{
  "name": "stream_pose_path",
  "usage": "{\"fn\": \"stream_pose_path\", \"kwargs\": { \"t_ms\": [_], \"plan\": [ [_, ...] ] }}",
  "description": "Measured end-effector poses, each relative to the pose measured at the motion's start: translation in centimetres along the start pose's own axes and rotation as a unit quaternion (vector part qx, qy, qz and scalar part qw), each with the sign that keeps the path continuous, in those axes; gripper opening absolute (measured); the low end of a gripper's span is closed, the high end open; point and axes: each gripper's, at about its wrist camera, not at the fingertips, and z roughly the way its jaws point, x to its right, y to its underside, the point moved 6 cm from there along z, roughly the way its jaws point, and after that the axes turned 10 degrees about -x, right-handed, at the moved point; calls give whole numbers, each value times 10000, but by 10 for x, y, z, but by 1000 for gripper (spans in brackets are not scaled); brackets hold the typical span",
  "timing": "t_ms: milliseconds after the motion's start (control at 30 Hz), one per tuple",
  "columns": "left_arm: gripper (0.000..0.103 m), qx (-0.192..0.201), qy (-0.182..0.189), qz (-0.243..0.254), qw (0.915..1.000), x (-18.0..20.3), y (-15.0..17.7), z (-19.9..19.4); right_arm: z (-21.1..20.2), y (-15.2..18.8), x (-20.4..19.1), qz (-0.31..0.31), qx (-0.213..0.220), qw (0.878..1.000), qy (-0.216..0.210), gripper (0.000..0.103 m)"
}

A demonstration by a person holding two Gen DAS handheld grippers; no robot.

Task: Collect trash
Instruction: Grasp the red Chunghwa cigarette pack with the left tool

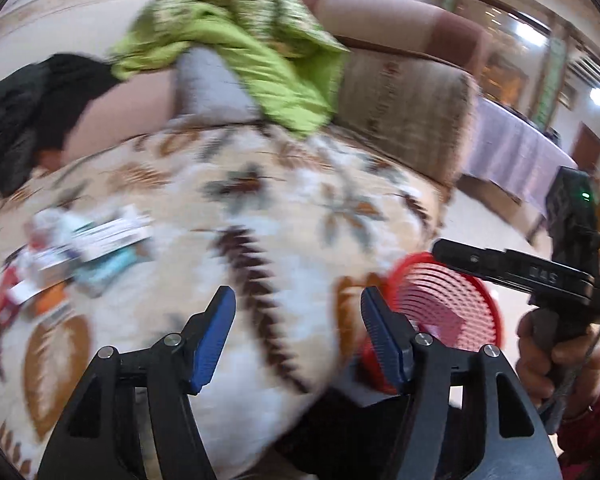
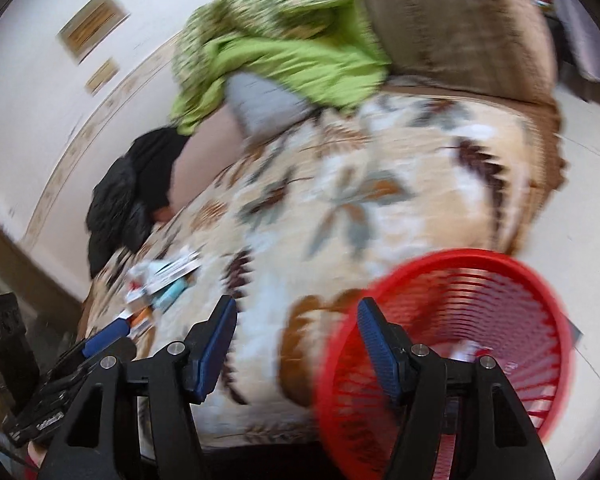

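Note:
A heap of trash (image 1: 72,256), cartons and wrappers, lies on the flowered blanket (image 1: 260,208) at the left; it also shows in the right wrist view (image 2: 160,284). A red slatted basket (image 2: 460,344) stands at the blanket's right edge, also in the left wrist view (image 1: 440,304). My left gripper (image 1: 298,336) is open and empty above the blanket, between trash and basket. My right gripper (image 2: 298,340) is open and empty, its right finger over the basket's rim. Both views are blurred.
A green cloth (image 1: 236,40) drapes over a grey cushion (image 1: 208,84) on the sofa back. A black garment (image 1: 28,108) lies at the left. The brown sofa armrest (image 1: 404,92) rises behind the basket. A table with a lilac cloth (image 1: 512,152) stands at the far right.

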Motion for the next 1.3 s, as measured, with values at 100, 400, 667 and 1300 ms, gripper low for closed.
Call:
{"fn": "stream_pose_path", "kwargs": {
  "t_ms": [100,400,667,1300],
  "plan": [
    [64,130,-347,-443,9983,-54,8,-15,26,-1,-44,-359,-204,9990,-188,68],
    [70,390,-1830,-1562,9698,-226,31,-60,110,3,-144,-1009,-665,9911,-565,68],
    [71,222,-1281,-2498,9595,-339,16,-28,129,11,-150,-1051,-835,9873,-851,68],
    [71,-692,-536,-2378,9674,-323,37,40,129,6,-146,-885,-870,9861,-1107,68]
  ]
}}
